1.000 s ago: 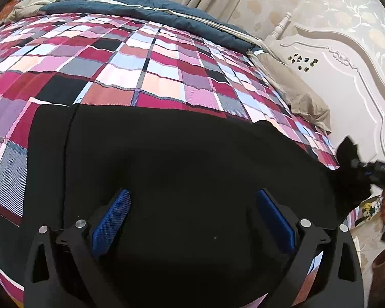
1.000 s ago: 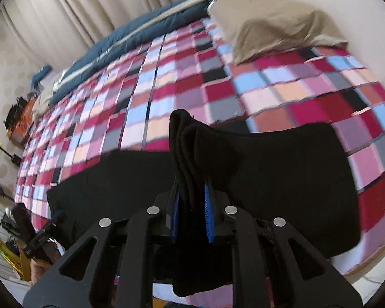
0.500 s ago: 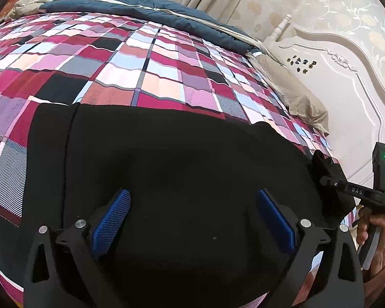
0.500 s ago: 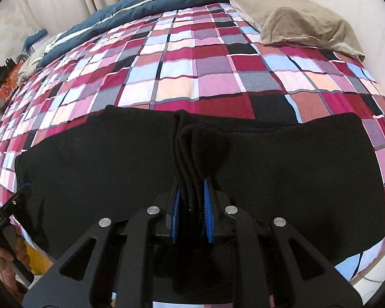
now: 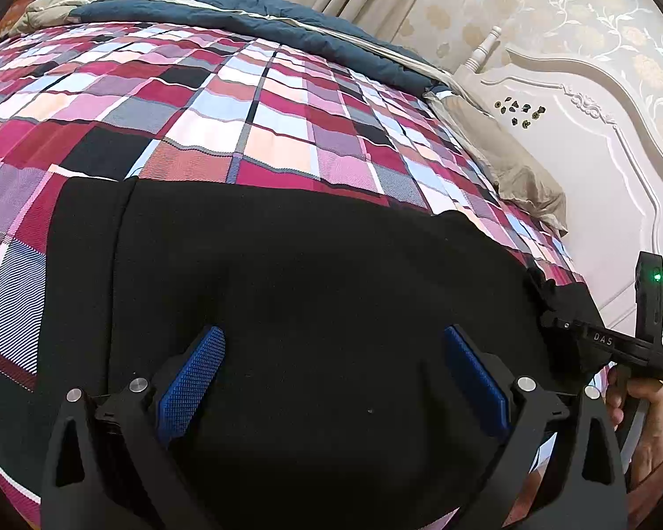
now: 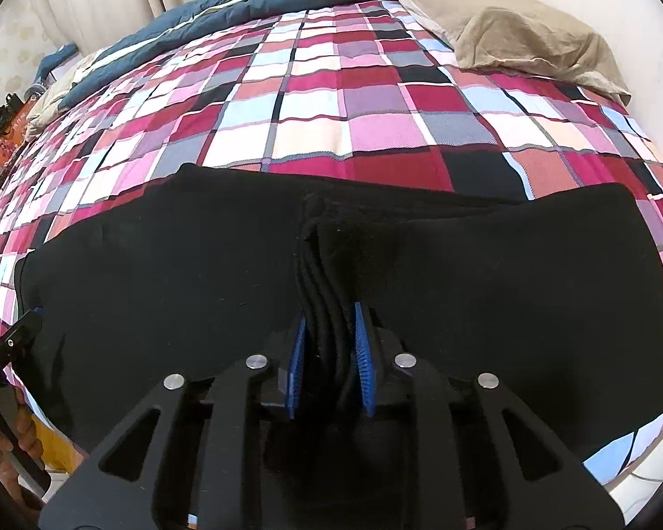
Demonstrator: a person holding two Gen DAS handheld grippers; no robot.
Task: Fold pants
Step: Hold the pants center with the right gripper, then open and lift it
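The black pants [image 5: 314, 274] lie spread across the near edge of the plaid bed. My left gripper [image 5: 331, 380] is open, its blue pads wide apart just above the fabric, holding nothing. My right gripper [image 6: 329, 353] is shut on a bunched fold of the pants [image 6: 486, 291], which lie flat to both sides of it. The right gripper also shows at the right edge of the left wrist view [image 5: 605, 340], at the pants' end. The left gripper shows at the left edge of the right wrist view [image 6: 9, 349].
The plaid bedspread [image 5: 243, 110] stretches beyond the pants. A beige pillow [image 6: 521, 31] lies by the white headboard [image 5: 596, 154]. A dark blue duvet [image 5: 243, 17] runs along the far side below the curtains. Clutter stands on the floor at far left [image 6: 0, 132].
My right gripper has lowered the pinched end of the pants down to the bed, so the fabric now lies flatter and wider. The left gripper has stayed open in place.
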